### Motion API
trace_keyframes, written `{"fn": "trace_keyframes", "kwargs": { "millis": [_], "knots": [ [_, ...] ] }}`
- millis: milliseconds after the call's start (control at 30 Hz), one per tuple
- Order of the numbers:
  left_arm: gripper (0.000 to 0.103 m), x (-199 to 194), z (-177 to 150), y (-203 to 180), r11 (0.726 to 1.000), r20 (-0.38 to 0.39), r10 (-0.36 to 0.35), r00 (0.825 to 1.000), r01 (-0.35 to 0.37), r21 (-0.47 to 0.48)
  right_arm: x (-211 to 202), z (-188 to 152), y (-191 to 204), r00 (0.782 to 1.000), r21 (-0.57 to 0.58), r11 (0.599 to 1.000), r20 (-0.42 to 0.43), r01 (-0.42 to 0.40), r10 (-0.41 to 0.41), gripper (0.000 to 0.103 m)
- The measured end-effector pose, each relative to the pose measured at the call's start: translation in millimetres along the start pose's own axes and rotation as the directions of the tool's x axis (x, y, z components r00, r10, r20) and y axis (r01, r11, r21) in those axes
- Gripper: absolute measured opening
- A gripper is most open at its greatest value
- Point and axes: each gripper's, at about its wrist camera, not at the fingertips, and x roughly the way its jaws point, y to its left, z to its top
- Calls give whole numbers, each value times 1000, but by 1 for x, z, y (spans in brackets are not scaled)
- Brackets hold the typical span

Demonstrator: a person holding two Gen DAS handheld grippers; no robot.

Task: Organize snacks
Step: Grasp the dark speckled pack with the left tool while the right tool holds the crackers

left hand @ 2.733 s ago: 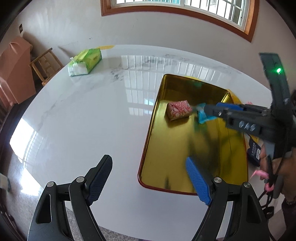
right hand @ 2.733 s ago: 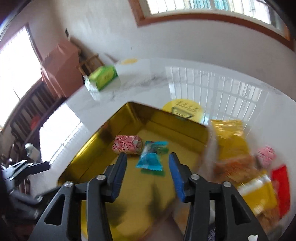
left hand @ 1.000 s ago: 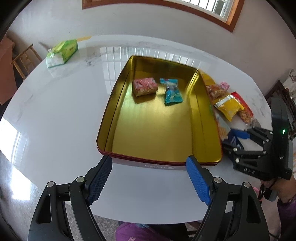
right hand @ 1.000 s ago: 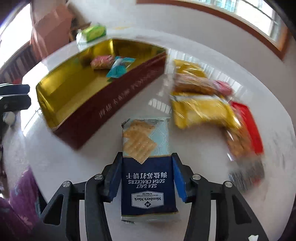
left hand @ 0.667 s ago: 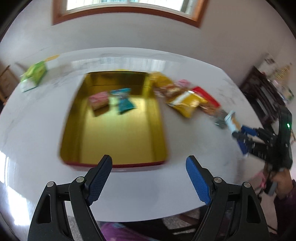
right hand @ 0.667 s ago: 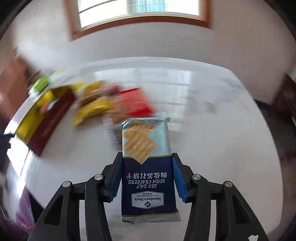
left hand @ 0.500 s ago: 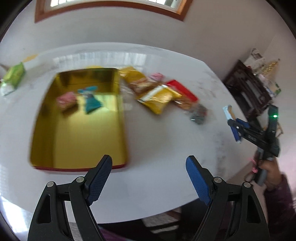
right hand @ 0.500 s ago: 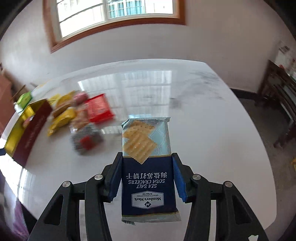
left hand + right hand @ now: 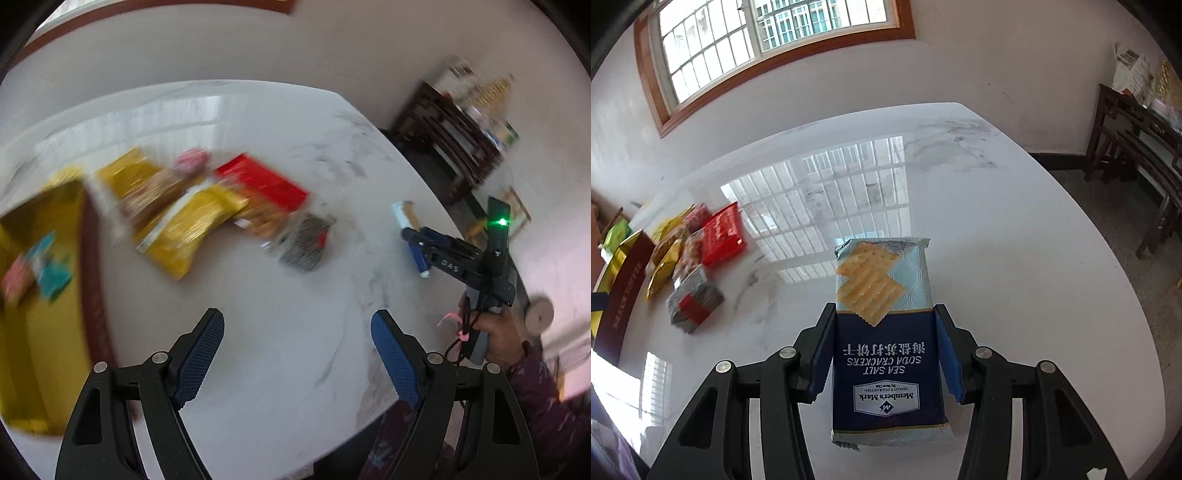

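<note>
Cracker pack (image 9: 886,332) clamped in right gripper (image 9: 884,350) fingers — held over bare desk (image 9: 997,221).
Left gripper (image 9: 297,354) fingers spread, empty. Carry step, likely; next — swing toward gold tray (image 9: 40,332), release inside.

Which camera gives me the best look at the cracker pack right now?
The right wrist view: the cracker pack fills the centre, sharp, label readable, clamped in the right gripper. The left wrist view shows it only small, edge-on at the gripper's tip, over the table.
</note>
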Motion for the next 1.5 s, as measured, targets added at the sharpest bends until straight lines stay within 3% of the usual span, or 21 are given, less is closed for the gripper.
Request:
{"fn": "trace_keyframes", "kwargs": {
  "millis": [200,300,400,467,533,933,1033,1133,1267,1500],
  "knots": [
    [82,39,30,-31,975,21,95,995,-97,202,9,9,-16,1000,53,999,15,2,-2,47],
    [82,55,38,-34,963,16,111,994,-111,244,11,13,-22,1000,71,997,25,-2,0,47],
    [75,70,42,-29,965,-18,110,994,-102,243,12,15,-25,1000,92,996,23,-19,17,47],
    [62,77,45,-26,969,-47,98,994,-85,231,13,16,-26,999,93,995,22,-25,23,47],
    [54,85,48,-24,973,-75,76,994,-58,221,13,16,-27,999,92,995,22,-32,30,47],
    [53,106,51,-32,967,-138,54,989,-17,256,14,16,-29,999,95,994,19,-48,47,47],
    [39,110,49,-44,951,-158,59,986,-7,310,14,17,-30,999,103,993,20,-50,49,48],
    [39,113,48,-48,943,-168,89,982,-28,331,14,16,-29,999,102,993,19,-51,49,48],
    [40,124,53,-46,953,-215,104,971,-36,300,14,17,-29,999,103,993,19,-53,51,48],
    [40,129,61,-51,953,-211,120,970,-53,297,14,17,-28,998,105,993,19,-55,53,48]
  ]
}}
